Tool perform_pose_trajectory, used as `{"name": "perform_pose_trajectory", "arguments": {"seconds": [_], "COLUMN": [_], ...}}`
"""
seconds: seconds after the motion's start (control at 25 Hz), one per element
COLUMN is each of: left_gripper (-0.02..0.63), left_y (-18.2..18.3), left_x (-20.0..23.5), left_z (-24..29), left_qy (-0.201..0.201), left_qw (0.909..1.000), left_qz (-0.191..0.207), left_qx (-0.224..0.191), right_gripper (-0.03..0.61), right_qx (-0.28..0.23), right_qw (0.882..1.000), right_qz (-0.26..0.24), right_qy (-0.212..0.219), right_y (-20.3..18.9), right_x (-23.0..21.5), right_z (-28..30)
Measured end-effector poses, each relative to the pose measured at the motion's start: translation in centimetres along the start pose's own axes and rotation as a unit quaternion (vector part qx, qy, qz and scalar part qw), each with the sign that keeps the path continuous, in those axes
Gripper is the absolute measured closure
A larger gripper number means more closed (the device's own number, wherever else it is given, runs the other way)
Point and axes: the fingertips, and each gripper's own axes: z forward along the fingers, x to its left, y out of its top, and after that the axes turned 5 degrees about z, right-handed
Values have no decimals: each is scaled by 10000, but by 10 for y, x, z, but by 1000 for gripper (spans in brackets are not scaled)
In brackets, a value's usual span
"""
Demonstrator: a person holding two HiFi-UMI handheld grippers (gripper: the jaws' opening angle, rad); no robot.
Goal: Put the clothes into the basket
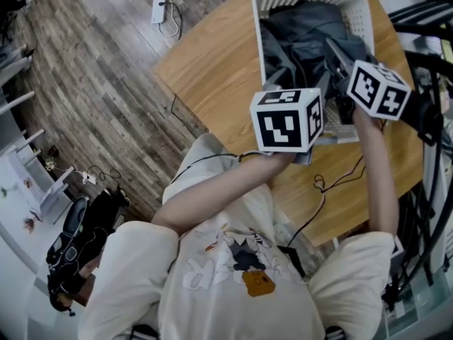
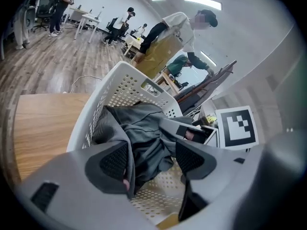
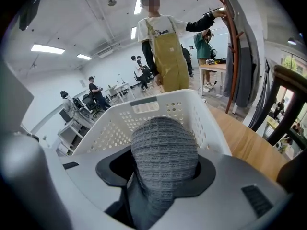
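Observation:
A white perforated basket (image 1: pixel 256 27) stands on the round wooden table (image 1: pixel 212 69) and holds dark grey clothes (image 1: pixel 304 30). Both grippers reach into it from its near end, their marker cubes (image 1: pixel 287 119) side by side. In the left gripper view my left gripper (image 2: pixel 153 159) is open over the basket (image 2: pixel 103 104); a grey garment (image 2: pixel 144 126) hangs against its left pad, and the right pad is bare. My right gripper (image 3: pixel 163 169) stands wide, with a bulging grey ribbed knit (image 3: pixel 164 143) filling the gap between its jaws above the basket (image 3: pixel 158 99).
A black cable (image 1: pixel 325 186) lies on the table near the person's body. A power strip (image 1: pixel 159 9) sits on the wooden floor beyond the table. A person in yellow overalls (image 3: pixel 165 47) stands behind the basket beside a coat stand (image 3: pixel 235 56). Dark chair frames (image 1: pixel 425 119) crowd the right.

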Motion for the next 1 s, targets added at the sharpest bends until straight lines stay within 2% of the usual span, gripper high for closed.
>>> {"name": "perform_pose_trajectory", "arguments": {"seconds": [0.56,0.76,1.0], "left_gripper": [316,316,316], "left_y": [5,2,8], "left_x": [-7,-12,-15], "left_z": [-18,-22,-35], "left_qy": [-227,-441,-474], "left_qw": [9994,9980,9973], "left_qz": [219,368,540], "left_qx": [136,258,162], "right_gripper": [364,364,364], "right_qx": [-103,-145,-264], "right_qw": [9990,9983,9976], "right_qz": [118,154,205], "right_qy": [-424,-545,-602], "right_y": [-8,-17,-23], "right_x": [-4,-4,3], "right_z": [-45,-58,-74]}}
